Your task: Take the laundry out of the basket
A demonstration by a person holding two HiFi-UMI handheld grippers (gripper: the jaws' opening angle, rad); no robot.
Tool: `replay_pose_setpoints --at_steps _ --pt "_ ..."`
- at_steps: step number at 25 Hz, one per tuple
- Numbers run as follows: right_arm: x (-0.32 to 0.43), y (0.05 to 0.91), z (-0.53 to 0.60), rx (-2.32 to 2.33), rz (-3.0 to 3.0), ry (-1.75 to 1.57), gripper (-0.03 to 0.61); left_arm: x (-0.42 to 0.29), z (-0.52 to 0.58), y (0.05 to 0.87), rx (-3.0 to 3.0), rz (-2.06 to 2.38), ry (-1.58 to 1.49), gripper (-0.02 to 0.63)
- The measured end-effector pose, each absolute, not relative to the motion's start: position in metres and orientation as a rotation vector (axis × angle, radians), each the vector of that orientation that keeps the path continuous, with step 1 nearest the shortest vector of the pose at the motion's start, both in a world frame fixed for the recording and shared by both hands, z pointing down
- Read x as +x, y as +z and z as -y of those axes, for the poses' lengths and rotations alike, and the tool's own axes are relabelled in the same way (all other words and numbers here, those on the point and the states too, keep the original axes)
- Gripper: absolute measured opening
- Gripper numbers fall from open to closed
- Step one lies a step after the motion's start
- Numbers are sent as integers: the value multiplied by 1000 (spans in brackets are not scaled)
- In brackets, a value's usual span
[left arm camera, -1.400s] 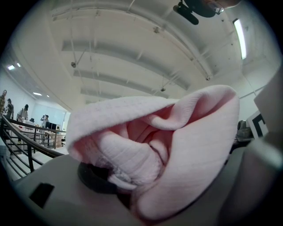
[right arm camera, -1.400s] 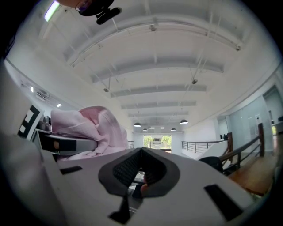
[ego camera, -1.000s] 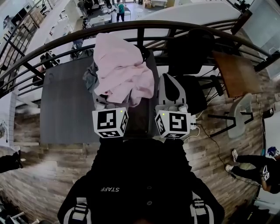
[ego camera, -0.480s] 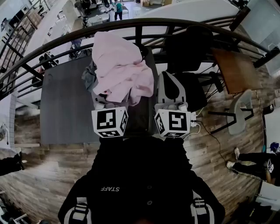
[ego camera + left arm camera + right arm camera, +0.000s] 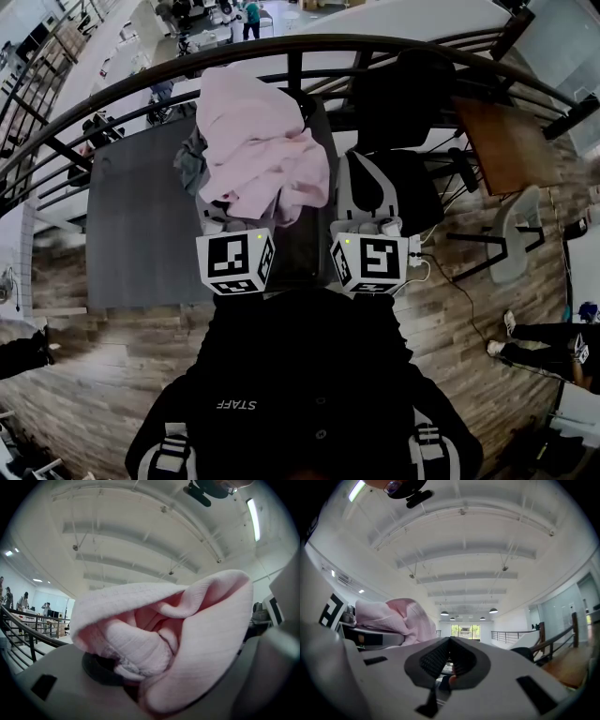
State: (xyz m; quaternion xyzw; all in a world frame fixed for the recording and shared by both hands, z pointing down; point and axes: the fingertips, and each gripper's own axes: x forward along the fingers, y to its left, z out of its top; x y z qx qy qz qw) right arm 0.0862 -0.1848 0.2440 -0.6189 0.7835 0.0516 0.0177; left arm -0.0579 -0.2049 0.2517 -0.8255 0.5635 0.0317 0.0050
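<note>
Head view looks steeply down over a person in a black top who holds a two-jaw gripper in each hand, both pointing level over a dark grey rectangular surface [image 5: 141,225].

The left gripper [image 5: 234,263], seen here by its white cube with black square markers, has a pale pink ribbed fabric garment [image 5: 262,150] heaped over its front end. The garment spreads across the right part of the surface, up toward a curved black metal railing [image 5: 112,103]. Whether its lower folds rest on the surface cannot be told. A crumpled grey cloth [image 5: 190,161] lies just beside the pink garment, on its left edge.

Left gripper view is filled by the same pink garment. Thick folds are bunched between the two grey jaws, which stand partly apart and clamp on the fabric.

Right gripper view shows the right gripper [image 5: 450,663] with its black ridged pads meeting in a peak, so the jaws are closed together with no laundry between them. The pink garment shows at the left of this view, apart from these jaws.

A black chair [image 5: 403,103] stands past the right end of the surface, on a wood plank floor [image 5: 94,375].
</note>
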Motion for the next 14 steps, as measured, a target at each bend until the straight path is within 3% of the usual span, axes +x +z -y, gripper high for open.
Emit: replay_pose_setpoints --at_steps 14 --pt "102 245 170 -1945 -2414 183 15 -43 193 259 -2605 -1743 74 350"
